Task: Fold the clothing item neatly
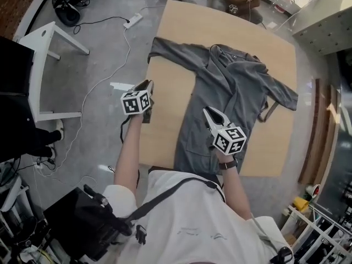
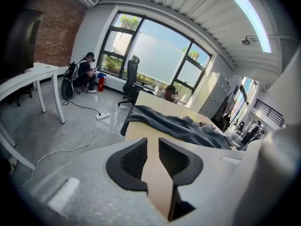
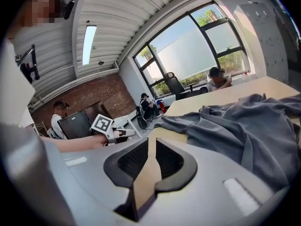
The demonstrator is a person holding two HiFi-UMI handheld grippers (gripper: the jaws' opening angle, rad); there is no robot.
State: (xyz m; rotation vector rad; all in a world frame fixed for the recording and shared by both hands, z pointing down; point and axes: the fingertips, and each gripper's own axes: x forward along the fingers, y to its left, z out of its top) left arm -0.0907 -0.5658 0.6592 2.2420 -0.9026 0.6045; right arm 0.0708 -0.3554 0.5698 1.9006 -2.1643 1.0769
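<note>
Across the wooden table sprawls a rumpled grey garment — left gripper and right gripper empty, jaws slightly parted

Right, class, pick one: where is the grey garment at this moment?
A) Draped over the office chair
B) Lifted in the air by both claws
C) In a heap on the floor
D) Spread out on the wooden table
D: the garment lies spread flat on the table, with both sleeves out to the sides.
</note>
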